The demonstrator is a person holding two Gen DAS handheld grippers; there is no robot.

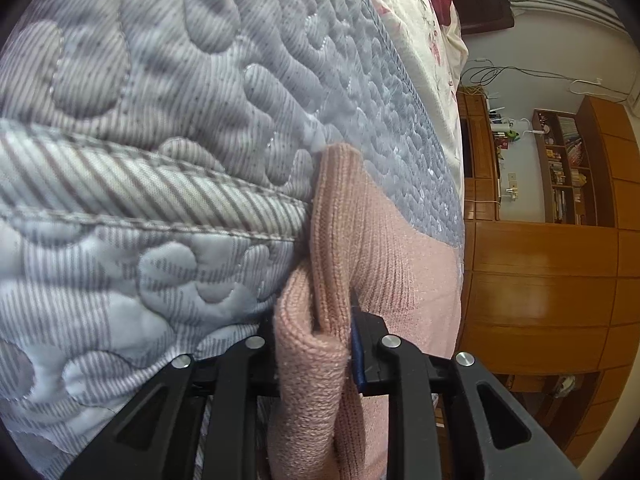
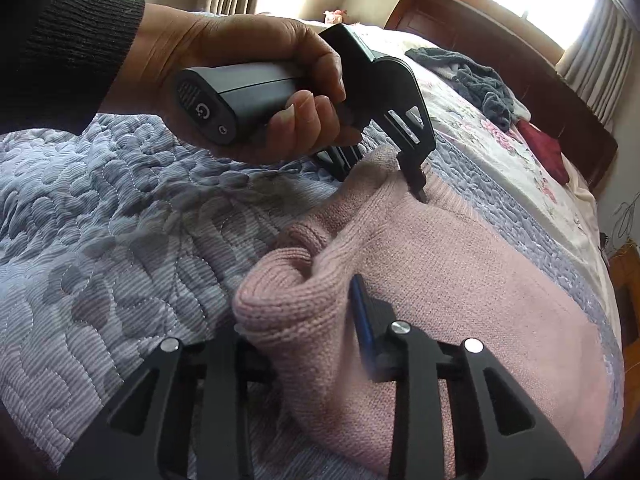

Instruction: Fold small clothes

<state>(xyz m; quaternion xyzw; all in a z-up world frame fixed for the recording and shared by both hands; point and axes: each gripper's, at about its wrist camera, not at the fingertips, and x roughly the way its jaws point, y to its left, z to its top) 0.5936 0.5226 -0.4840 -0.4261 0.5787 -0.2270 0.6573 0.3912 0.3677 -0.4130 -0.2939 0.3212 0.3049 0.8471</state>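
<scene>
pink knit sweater [image 2: 440, 280] lay on the quilted bed [image 2: 100, 240], lower center of frame. my right gripper [image 2: 320, 320] and left gripper [image 1: 316, 332] each had jaws pinching its bunched edge. soft, floppy, light; i'd grip the ribbed hem.

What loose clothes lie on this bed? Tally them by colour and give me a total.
Pink: 1, the pink knit garment
Grey: 1, the grey heap at the far end, counted as one piece
Dark red: 1, the dark red cloth beside it
Total: 3
</scene>
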